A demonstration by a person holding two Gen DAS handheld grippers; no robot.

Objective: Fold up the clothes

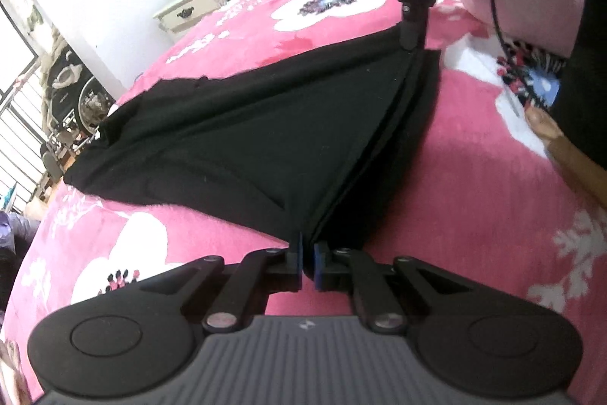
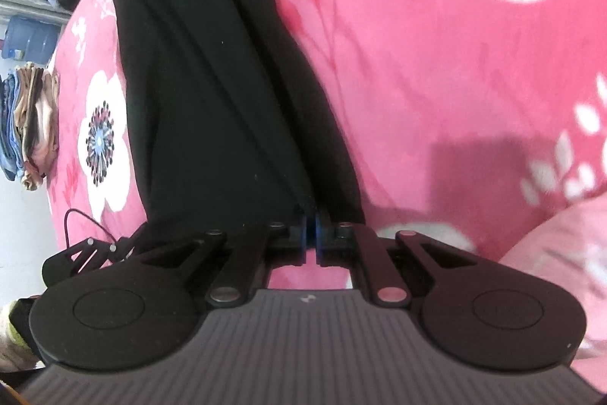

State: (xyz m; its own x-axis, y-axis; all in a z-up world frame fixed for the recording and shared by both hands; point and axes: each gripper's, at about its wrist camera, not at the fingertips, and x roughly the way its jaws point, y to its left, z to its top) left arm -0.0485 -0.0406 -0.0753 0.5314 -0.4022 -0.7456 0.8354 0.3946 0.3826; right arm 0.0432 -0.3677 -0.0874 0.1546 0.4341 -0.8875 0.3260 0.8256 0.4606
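— Where's the black garment [image 1: 235, 139] now?

— On the bed, spread over the pink flowered blanket [image 1: 455, 196]. One edge is lifted off it, stretched taut between the two grippers.

— And the left gripper [image 1: 308, 262]?

— Jaws narrowed right down, pinching the near corner of the cloth between the blue pads.

— The right one?

— The right gripper [image 2: 312, 238] grips the far corner the same way, jaws nearly together on the fabric. From the left side it comes down from above.

— Anything else nearby?

— A pale nightstand [image 1: 189, 8] by the far wall, and a stack of folded clothes [image 2: 32, 124] past the bed's edge.
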